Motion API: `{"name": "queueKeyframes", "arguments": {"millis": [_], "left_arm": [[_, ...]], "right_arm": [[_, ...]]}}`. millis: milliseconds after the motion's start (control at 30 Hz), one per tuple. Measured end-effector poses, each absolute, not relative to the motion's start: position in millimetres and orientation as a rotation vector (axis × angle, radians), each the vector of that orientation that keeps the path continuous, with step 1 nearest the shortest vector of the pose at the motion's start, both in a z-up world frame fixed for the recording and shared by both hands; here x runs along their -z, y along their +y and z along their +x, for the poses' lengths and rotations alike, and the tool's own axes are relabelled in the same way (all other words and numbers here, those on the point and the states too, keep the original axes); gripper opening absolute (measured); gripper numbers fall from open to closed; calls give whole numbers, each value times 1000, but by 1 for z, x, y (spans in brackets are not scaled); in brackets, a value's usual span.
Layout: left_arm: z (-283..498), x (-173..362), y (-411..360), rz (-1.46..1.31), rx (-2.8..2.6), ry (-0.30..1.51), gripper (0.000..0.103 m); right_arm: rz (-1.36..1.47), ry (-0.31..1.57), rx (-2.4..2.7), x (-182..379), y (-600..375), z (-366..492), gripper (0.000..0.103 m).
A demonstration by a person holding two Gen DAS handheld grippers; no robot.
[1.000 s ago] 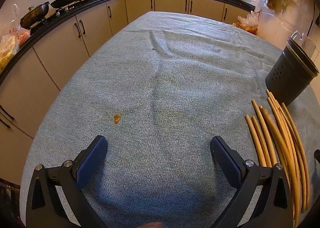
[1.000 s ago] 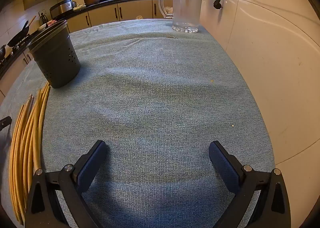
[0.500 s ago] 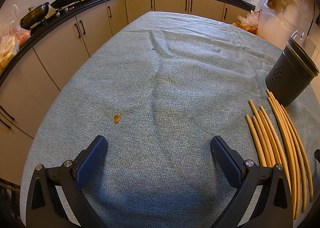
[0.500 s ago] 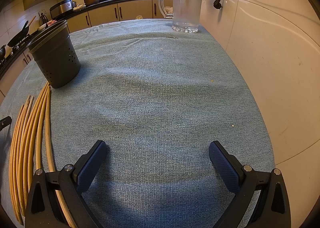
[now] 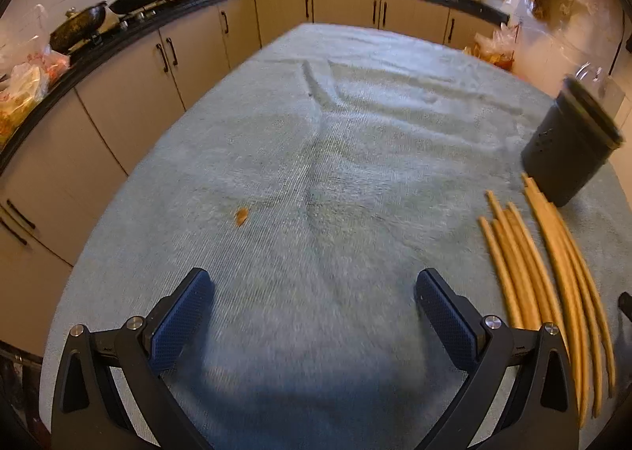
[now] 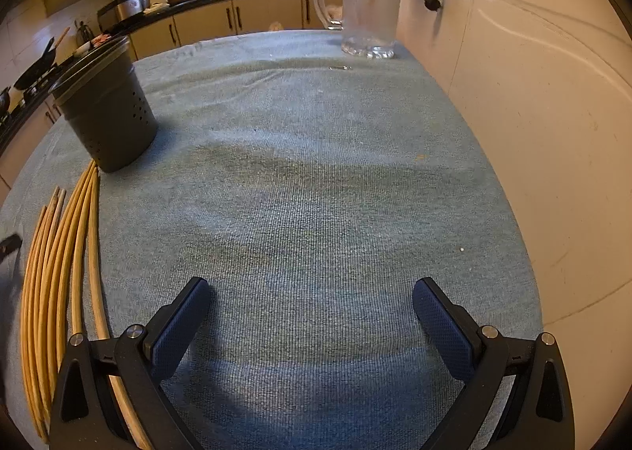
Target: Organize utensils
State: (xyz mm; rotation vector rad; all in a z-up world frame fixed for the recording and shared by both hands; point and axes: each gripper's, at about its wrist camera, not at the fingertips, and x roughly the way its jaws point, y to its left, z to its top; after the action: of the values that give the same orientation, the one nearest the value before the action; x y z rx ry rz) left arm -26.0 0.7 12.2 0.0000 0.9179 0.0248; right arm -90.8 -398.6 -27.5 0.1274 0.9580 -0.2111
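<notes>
While the cloth-covered tabletop [image 6: 316, 213] lies bare under both tools, the work sits to one side: a dark perforated holder [image 6: 106, 110] stands upright with the chopsticks [image 6: 59, 264] lying loose just beside its base. Both the left tongs [image 5: 314, 302] and right tongs [image 6: 310, 300] gape wide and empty, so I judge the right should swing over, straddle one stick near its middle, and close squarely.
</notes>
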Motion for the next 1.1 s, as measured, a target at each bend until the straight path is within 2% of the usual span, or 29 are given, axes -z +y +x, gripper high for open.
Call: {"name": "queueKeyframes", "arguments": {"millis": [300, 500, 767, 1100], "left_arm": [[-100, -81, -11, 8, 5, 708, 103], [-140, -113, -18, 0, 8, 626, 103], [-182, -137, -29, -32, 45, 579, 103], [-215, -161, -31, -28, 41, 470, 103]], "right_arm": [[168, 906, 207, 17, -394, -124, 99], [174, 772, 203, -18, -376, -166, 99], [160, 577, 172, -67, -338, -215, 100], [72, 406, 198, -90, -301, -254, 100]]}}
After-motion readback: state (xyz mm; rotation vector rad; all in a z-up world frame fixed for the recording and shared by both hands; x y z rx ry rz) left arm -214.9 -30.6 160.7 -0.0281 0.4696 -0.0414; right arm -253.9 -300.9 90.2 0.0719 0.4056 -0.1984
